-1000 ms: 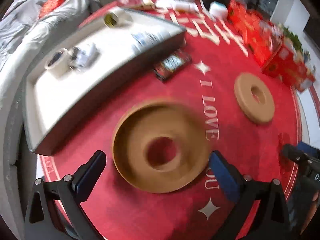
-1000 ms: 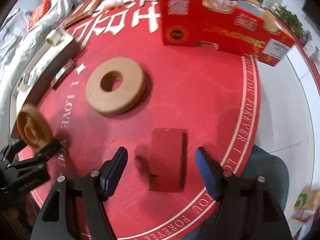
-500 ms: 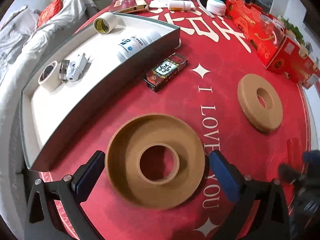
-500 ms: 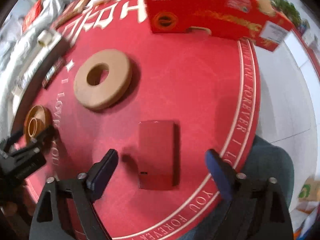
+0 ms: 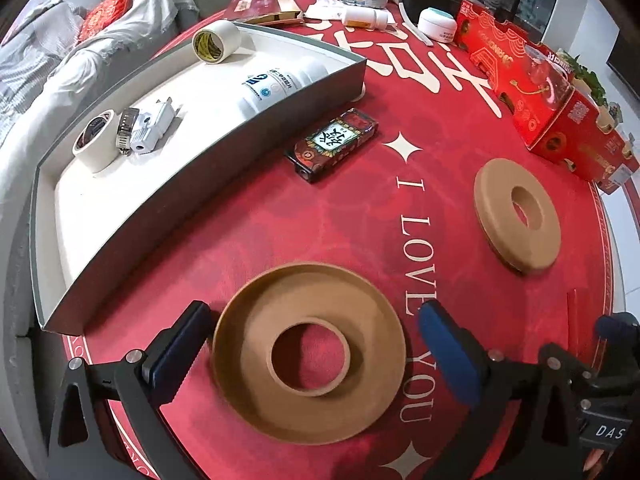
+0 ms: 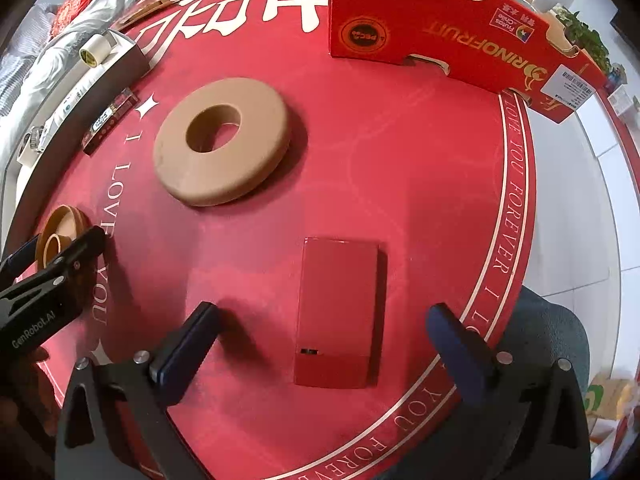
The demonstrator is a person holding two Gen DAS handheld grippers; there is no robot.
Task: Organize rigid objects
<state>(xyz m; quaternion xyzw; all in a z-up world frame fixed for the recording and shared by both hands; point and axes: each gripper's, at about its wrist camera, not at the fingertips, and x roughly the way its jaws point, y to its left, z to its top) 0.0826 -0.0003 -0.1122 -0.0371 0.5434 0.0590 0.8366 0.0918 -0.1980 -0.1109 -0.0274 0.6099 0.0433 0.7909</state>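
A brown ring-shaped dish (image 5: 310,356) lies hollow side up on the red tablecloth, between the fingers of my left gripper (image 5: 314,320). That gripper is open, and a thin strip of cloth shows beside its right pad. In the right wrist view the same dish (image 6: 60,232) sits at the far left by the left gripper's fingertip (image 6: 90,240). My right gripper (image 6: 320,320) hangs over a flat red box (image 6: 340,312). Its jaws are opening and stand well clear of the box on both sides. A second, solid brown ring (image 6: 222,144) lies further out.
A grey tray (image 5: 200,184) with a white floor holds two tape rolls, a white bottle and a small white part. Beside it lies a dark card pack (image 5: 334,144). A red fruit carton (image 6: 440,20) stands behind. The table edge and a person's knee (image 6: 548,340) are at the right.
The brown dish, tilted and blurred a second ago, now lies flat on the cloth. The right gripper's jaws have spread wider around the red box.
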